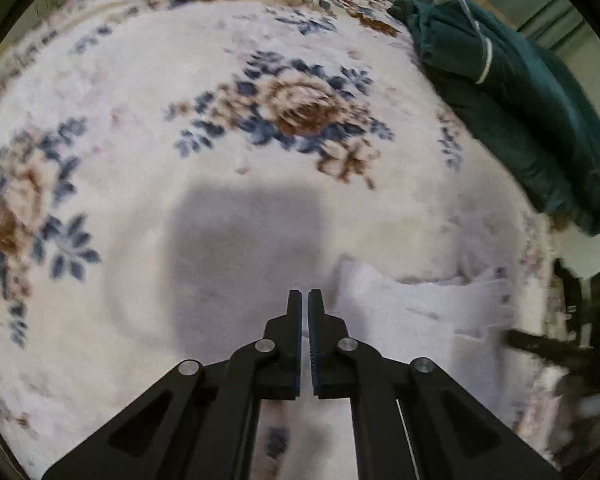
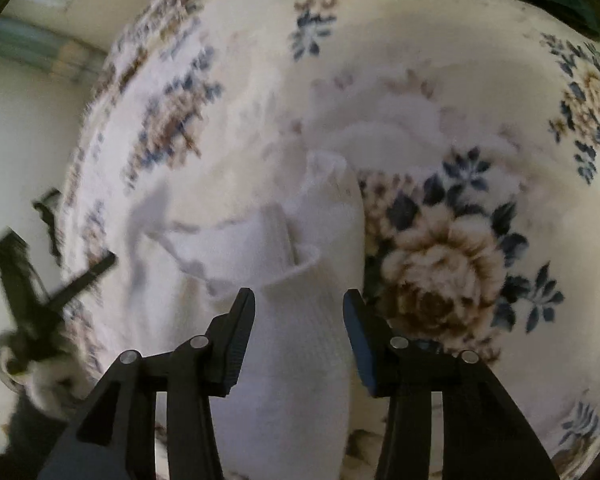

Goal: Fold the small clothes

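Left wrist view shows the left gripper (image 1: 305, 294) with jaws clenched on nothing above one floral blanket (image 1: 148, 80), one white garment (image 1: 412, 312) lying just to its right, one teal garment (image 1: 512, 92) far right, while the right gripper (image 2: 299, 298) hovers released over the white garment.

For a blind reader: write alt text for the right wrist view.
An open gripper hovers over a white garment lying on a floral rug, its fingers either side of the cloth. A dark stand is blurred at left.
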Tool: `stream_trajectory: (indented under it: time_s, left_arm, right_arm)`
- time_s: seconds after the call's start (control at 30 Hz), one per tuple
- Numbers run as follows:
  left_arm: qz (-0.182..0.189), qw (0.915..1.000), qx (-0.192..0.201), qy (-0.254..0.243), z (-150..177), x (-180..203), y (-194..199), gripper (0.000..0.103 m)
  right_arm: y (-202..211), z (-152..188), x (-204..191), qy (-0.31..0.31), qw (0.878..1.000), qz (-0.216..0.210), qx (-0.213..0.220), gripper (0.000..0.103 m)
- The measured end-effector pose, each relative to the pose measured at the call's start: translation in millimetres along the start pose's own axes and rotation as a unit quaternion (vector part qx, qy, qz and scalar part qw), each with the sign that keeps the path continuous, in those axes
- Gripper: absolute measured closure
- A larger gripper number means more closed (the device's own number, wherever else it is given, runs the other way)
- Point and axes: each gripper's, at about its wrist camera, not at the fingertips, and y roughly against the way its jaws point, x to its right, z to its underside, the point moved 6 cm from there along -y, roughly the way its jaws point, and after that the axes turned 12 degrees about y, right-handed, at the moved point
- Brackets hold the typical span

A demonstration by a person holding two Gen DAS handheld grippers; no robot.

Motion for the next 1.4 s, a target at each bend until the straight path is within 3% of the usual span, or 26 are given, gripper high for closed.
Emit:
stream_trajectory:
  time_s: [0.03,0.07,0.17,0.2,0.27,0.33,0.37,0.47,0.6,0.67,0.73,0.87,0.93,1.0,1.03,1.07,1.1,1.17,1.27,1.4]
  left_arm:
    - [0.003,1.0,-0.005,0.001,1.5,1.3,0.1,0.099]
    - [0.009,0.9999,-0.013,0.001,3.1,3.9,-1.1,0.095]
    - [0.023,0.999,-0.035,-0.013,10.8,15.5,-13.3,0.058]
    - [0.023,0.9987,-0.042,-0.017,13.1,18.0,-17.8,0.056]
    - [0.028,0.9973,-0.059,-0.032,20.0,25.4,-30.6,0.056]
    - [0.016,0.9975,-0.054,-0.042,23.9,28.5,-37.0,0.086]
    - [0.015,0.9975,-0.053,-0.045,24.6,29.6,-37.6,0.095]
    - [0.019,0.9993,-0.01,-0.032,17.0,27.2,-16.5,0.096]
    - [0.033,0.999,0.019,0.021,0.4,8.3,1.9,0.096]
    - [0.023,0.9991,0.01,0.035,-6.0,-2.6,-7.2,0.096]
    - [0.021,0.9981,-0.028,0.051,-6.8,-12.5,-33.1,0.096]
    - [0.046,0.9922,-0.074,0.089,-0.2,-21.7,-51.6,0.092]
    - [0.073,0.9904,-0.071,0.094,1.4,-20.7,-37.6,0.083]
    - [0.083,0.9902,-0.062,0.094,4.1,-21.7,-21.2,0.054]
    - [0.089,0.9897,-0.058,0.096,5.5,-22.1,-13.5,0.051]
    - [0.104,0.9883,-0.051,0.099,10.6,-23.4,-0.9,0.05]
    - [0.113,0.9874,-0.047,0.101,14.8,-23.7,7.4,0.05]
    - [0.126,0.9867,-0.04,0.096,29.6,-25.4,25.5,0.05]
    - [0.115,0.9892,-0.038,0.082,66.8,-32.2,45.1,0.05]
    - [0.103,0.9876,-0.068,0.098,121.7,-52.4,44.2,0.05]
  right_arm:
    - [-6.1,2.8,-1.5,0.011,1.0,0.012,-0.008,0.074]
    - [-7.3,3.9,-3.4,0.017,1.0,0.013,-0.001,0.098]
    - [0.1,6.3,-2.1,0.001,0.999,0.02,0.033,0.098]
    - [3.3,6.0,-2.2,-0.001,0.999,0.021,0.041,0.098]
    - [10.9,4.7,-2.6,-0.008,0.998,0.023,0.057,0.098]
    - [17.0,2.8,-2.9,-0.017,0.997,0.024,0.065,0.098]
    - [19.6,1.5,-2.9,-0.02,0.997,0.022,0.069,0.098]
    - [30.2,-2.9,0.9,-0.035,0.996,0.028,0.079,0.099]
    - [49.5,-10.5,13.0,-0.057,0.992,0.044,0.107,0.1]
    - [50.5,-19.2,20.1,-0.068,0.99,0.047,0.115,0.1]
    - [41.8,-29.0,25.9,-0.08,0.989,0.047,0.113,0.1]
    - [-5.4,-42.7,34.4,-0.072,0.994,0.063,0.057,0.1]
    - [-19.3,-41.5,38.1,-0.073,0.995,0.058,0.036,0.099]
    - [-21.9,-38.1,40.6,-0.088,0.996,0.018,0.024,0.096]
    - [-19.2,-36.4,42.9,-0.097,0.995,0.004,0.027,0.093]
    - [-13.2,-32.2,46.4,-0.108,0.994,-0.014,0.03,0.084]
    - [-9.7,-27.6,48.1,-0.114,0.993,-0.025,0.034,0.068]
    - [3.7,-15.1,53.8,-0.134,0.988,-0.05,0.048,0.054]
    - [19.3,22.0,58.1,-0.163,0.981,-0.099,0.048,0.054]
    - [24.5,93.9,44.2,-0.173,0.975,-0.14,0.014,0.054]
